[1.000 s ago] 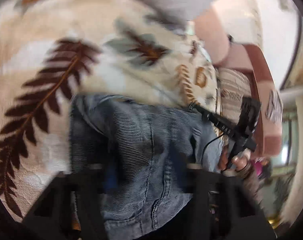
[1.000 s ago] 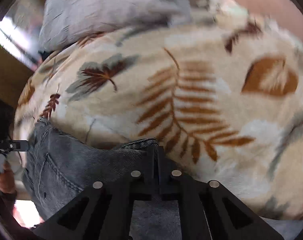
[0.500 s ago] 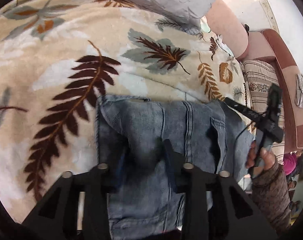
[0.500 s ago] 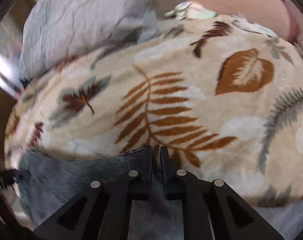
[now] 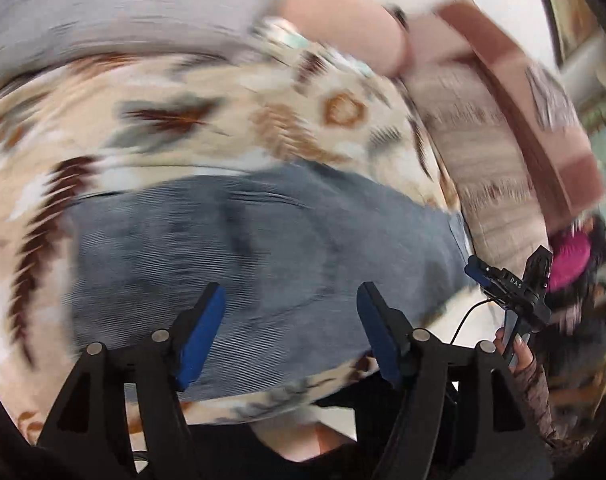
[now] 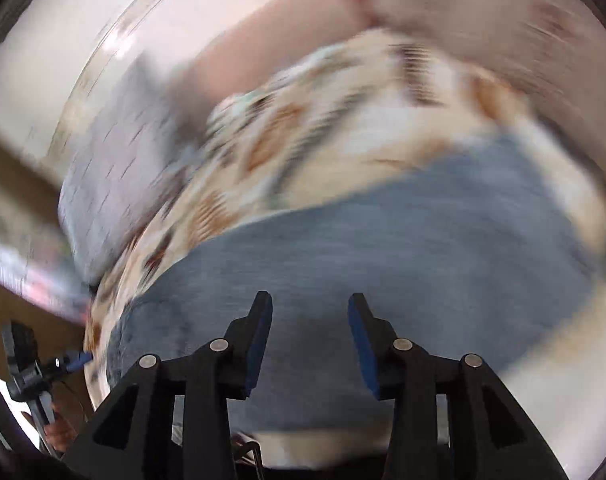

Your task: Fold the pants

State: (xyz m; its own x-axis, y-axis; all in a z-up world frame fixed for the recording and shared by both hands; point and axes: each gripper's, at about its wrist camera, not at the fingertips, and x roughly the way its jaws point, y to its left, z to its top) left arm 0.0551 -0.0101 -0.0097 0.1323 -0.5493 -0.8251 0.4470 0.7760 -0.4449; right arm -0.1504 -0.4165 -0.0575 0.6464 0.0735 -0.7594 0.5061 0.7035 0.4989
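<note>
Both of your grippers have let go: the left gripper (image 5: 289,330) hangs with its jaws spread wide and nothing between them, and the right gripper (image 6: 309,336) is likewise parted and empty, each above the near part of the pants (image 5: 259,256). The pants lie as a compact denim block on the leaf-print blanket (image 5: 231,128), on its near side, with the grey pillow (image 5: 115,12) well beyond them at the far end; in the right wrist view the pants (image 6: 403,248) fill the middle, blanket (image 6: 343,120) beyond them. Both views are smeared by motion, so seams and edges cannot be made out. The fold looks close to finished, so the step in hand is, I judge, the release and withdrawal: lift straight away from the pants with the jaws kept apart so no finger catches a layer and drags the stack open, and check that the edges sit square before you move on. If a corner has crept out, press it flat rather than regripping the whole bundle. Half a second ago your left jaws were closed on the denim and your right jaws were pinched together at the fabric's far edge; now both are open and pulled back, and the pants show as a smoother, shorter shape than they did then.
</note>
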